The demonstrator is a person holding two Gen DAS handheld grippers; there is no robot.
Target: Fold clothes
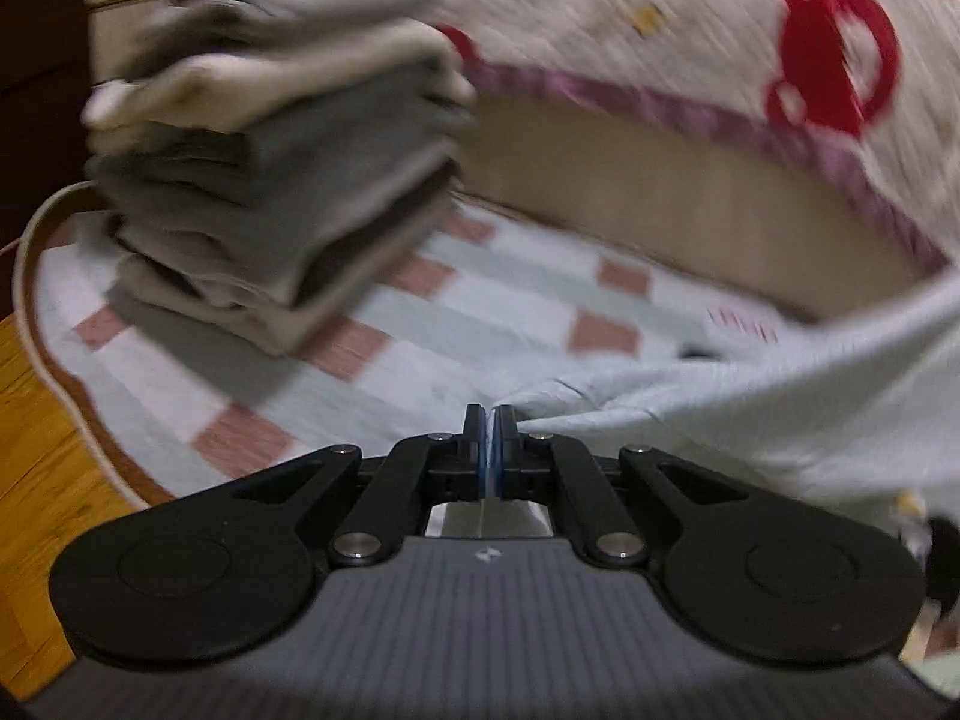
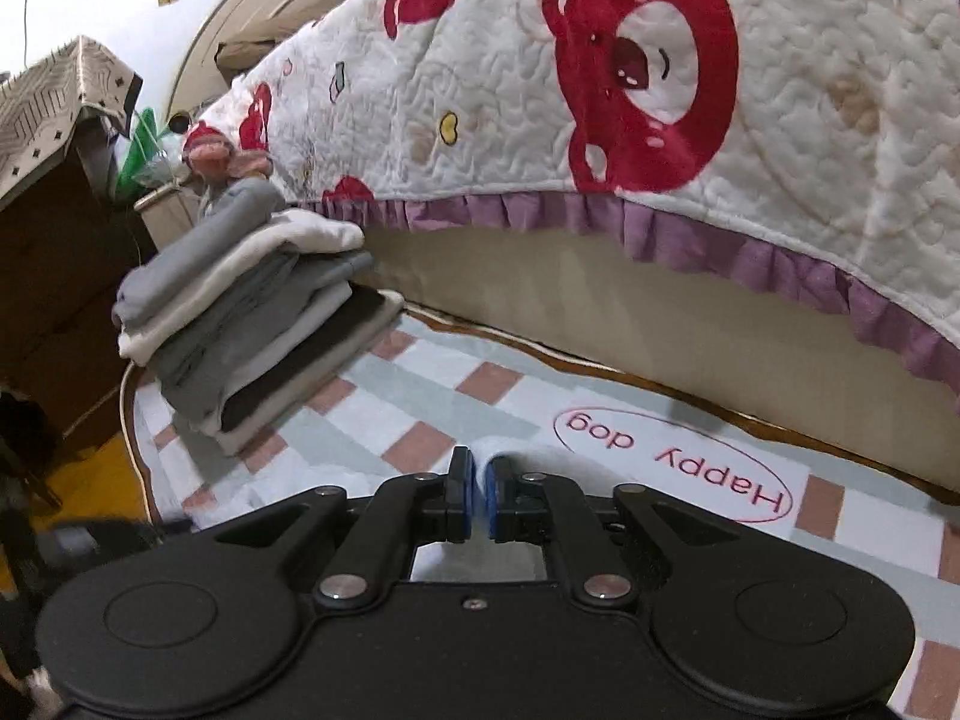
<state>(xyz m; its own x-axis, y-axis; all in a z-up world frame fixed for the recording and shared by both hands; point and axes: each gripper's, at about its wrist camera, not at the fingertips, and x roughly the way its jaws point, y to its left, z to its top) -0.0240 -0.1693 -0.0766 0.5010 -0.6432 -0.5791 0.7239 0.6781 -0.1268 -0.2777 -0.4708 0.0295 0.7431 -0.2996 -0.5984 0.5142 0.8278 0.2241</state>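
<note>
Cloth of a pale, almost white blue is what we are working: a light garment (image 1: 750, 414), soft and creased, drawn out taut from the near centre of the left wrist view toward the right edge, lifted off the checked mat (image 1: 240, 384) beneath it. One edge of it runs straight into our left gripper (image 1: 491, 420), whose blue pads are pressed together with the fabric pinched between them, so this side is clenched on the garment. That view is smeared with blur, and finer detail of the cloth cannot be made out.

From the right wrist view we see a small white fold of the same garment (image 2: 528, 456) bunched just beyond the right gripper (image 2: 478, 468) and partly hidden behind its right finger. Its pads stand nearly together with a narrow slit between them. Pale fabric shows under the fingers, but we cannot tell whether the pads still bite on it.

At the far left of the mat sits a stack of folded clothes (image 2: 252, 300), grey, cream and one dark layer, tilted but holding together. Behind it and across the far side hangs a quilted bedcover (image 2: 600, 90) with red bear prints and a purple frill. On the mat near the right we read "Happy dog" upside down.
</note>
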